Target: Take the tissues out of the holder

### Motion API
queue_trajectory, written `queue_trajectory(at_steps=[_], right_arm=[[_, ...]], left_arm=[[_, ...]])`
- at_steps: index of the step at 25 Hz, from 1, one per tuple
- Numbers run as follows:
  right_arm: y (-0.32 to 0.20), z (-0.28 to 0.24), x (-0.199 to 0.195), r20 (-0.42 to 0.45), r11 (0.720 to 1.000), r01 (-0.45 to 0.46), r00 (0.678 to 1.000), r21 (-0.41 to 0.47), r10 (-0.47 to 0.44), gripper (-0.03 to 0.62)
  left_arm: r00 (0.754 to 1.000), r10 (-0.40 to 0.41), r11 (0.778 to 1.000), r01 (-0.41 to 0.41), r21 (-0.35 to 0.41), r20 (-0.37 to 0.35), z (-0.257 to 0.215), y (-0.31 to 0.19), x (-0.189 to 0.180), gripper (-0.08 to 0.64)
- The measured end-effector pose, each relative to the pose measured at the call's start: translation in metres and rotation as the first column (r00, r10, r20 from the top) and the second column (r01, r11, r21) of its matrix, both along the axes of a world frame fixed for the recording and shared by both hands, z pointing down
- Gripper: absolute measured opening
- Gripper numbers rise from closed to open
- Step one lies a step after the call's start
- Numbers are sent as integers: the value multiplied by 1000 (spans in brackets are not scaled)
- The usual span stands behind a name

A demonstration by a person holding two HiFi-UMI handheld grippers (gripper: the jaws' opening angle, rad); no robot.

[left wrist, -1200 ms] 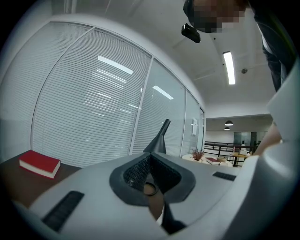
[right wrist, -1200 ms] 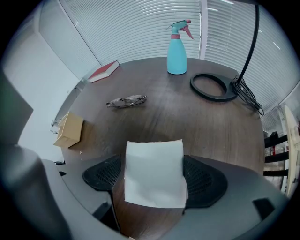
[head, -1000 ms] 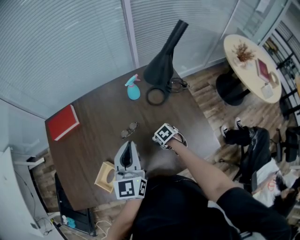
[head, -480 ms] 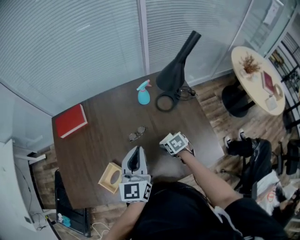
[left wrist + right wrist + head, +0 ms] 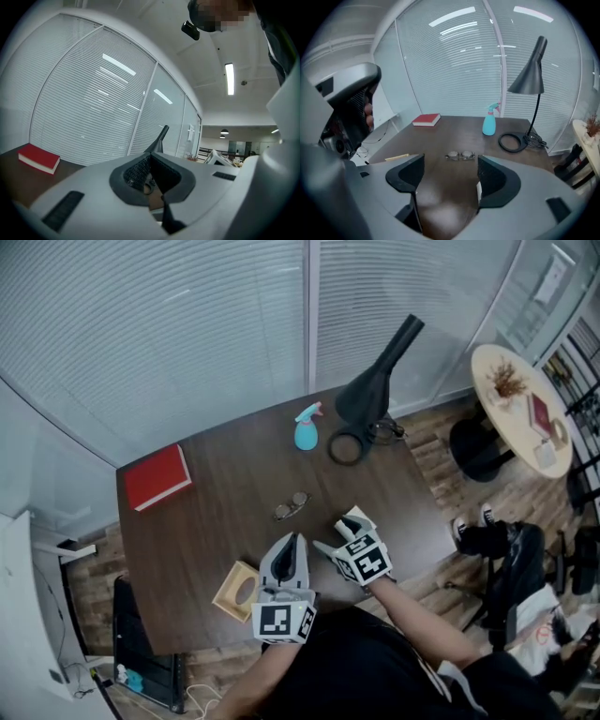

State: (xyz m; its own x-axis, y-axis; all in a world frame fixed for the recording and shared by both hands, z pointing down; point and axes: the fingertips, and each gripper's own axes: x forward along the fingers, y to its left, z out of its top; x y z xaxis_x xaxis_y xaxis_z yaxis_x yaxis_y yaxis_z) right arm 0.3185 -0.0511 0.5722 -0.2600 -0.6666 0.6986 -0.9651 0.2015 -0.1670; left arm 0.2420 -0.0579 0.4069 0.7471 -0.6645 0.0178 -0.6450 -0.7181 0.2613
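1. Left gripper [image 5: 293, 538]: jaws pressed together to a point, nothing between them. It is held low over the near part of the table [image 5: 216, 493].
2. Right gripper [image 5: 339, 532]: just to the right of the left one. Its jaws are spread wide and closing, with only bare tabletop between them.
3. Tissue holder [image 5: 237, 589]: a pale wooden square box, flat on the table just left of the left gripper and untouched by either. Its top has a rounded opening, and I cannot tell whether tissue shows in it.
4. Glasses [image 5: 292, 506]: folded, near and ahead of both grippers, roughly between their lines.
5. Red book [image 5: 157, 477]: well apart, ahead and to the left.
6. Blue spray bottle [image 5: 307, 430]: upright, well ahead.
7. Black desk lamp [image 5: 373, 390]: ring base and cord, beside the bottle to the right.
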Motion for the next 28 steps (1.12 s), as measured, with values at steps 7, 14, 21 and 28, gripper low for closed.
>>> queue_trajectory(at_steps=[7,14,21,28], right_arm=[[6,-75,-11,2,956,-78,997,284,81,197],[14,-119,-41,48,887,-103,995,451,91,63],[24,-147,-88,77,819,-113,993,563,85,11],[18,-167,-108,3,795,-80,995,601,98,11]], left_arm=[[999,36,998,-38,51,26,-6,12,-17,-1],[999,25,998,-26,61,26,-5,15,-46,-2],[1000,4,998,-6,62,31,-5,15,-81,-2],[1000,15,995,-17,102,23,-14,6,-93,-2]])
